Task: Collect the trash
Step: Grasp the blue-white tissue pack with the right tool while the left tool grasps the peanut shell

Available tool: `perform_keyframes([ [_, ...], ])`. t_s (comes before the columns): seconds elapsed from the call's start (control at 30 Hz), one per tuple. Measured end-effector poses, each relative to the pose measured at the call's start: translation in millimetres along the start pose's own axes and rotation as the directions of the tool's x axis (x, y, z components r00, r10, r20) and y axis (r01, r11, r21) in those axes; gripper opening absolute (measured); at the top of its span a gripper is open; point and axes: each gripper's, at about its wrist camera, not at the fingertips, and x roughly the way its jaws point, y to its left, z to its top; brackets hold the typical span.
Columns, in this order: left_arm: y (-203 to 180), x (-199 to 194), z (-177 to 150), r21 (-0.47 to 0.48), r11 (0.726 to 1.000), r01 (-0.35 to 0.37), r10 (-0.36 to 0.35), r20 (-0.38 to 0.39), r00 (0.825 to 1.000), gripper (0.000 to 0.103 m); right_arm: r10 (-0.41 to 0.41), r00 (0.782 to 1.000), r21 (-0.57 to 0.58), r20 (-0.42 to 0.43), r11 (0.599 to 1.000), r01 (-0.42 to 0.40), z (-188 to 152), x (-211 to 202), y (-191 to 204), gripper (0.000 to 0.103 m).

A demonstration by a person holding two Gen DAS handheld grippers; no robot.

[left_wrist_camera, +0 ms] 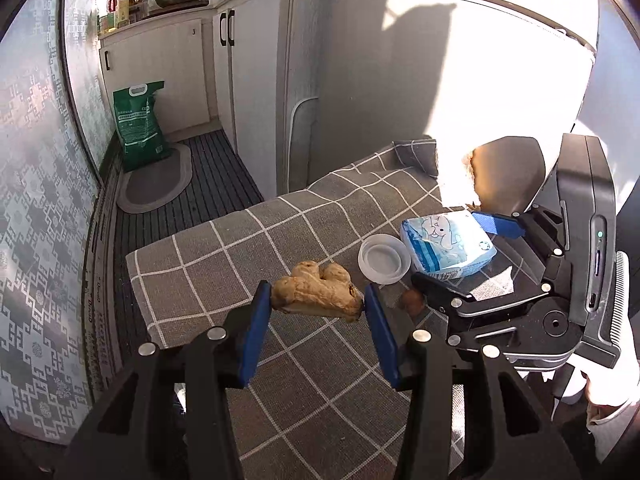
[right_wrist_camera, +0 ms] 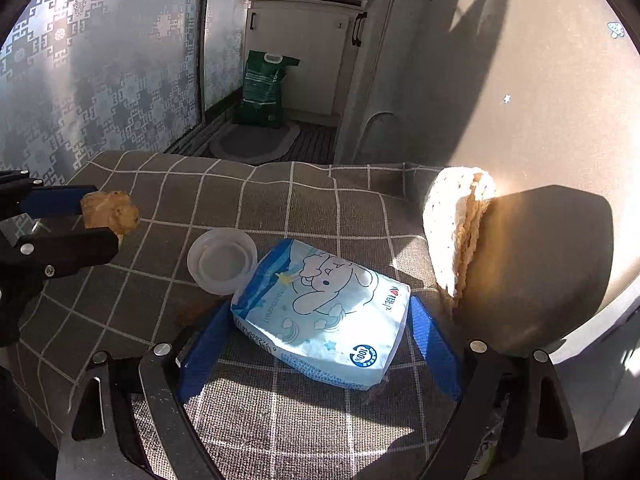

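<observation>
On the left, our left gripper has its blue-padded fingers clamped on a knobbly tan piece of ginger root, held clear above the grey checked cloth that covers the table. Moving right, a shallow round translucent plastic lid lies flat on the cloth, touching the corner of a soft blue-and-white tissue pack printed with a cartoon dog. Our right gripper straddles this pack with its jaws spread apart, one blue finger at each side; we cannot tell whether they touch it. Farther right, a round woven straw hat stands on edge, half in sunlight.
</observation>
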Motion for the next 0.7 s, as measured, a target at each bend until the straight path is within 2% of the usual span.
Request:
perform_keyframes([
  [0.1,3,-7,-3,-0.004,1.000,0.004,-0.004,0.007,1.000,0.050,0.003,1.000,0.021,0.001,1.000,-0.003,2,3,0,0.089],
  [0.3,11,-21,-8,-0.008,1.000,-0.002,0.002,0.017,1.000,0.050,0.029,1.000,0.018,-0.008,0.999,-0.029,6,1,4,0.075],
  [0.47,20,-34,-12,-0.024,1.000,-0.005,0.006,0.033,0.999,0.050,0.036,0.999,0.022,-0.002,0.999,-0.036,8,-6,5,0.072],
  [0.7,36,-57,-17,-0.057,0.998,-0.009,0.013,0.064,0.998,0.050,0.066,0.996,0.046,0.055,0.997,-0.068,23,-35,10,0.072],
])
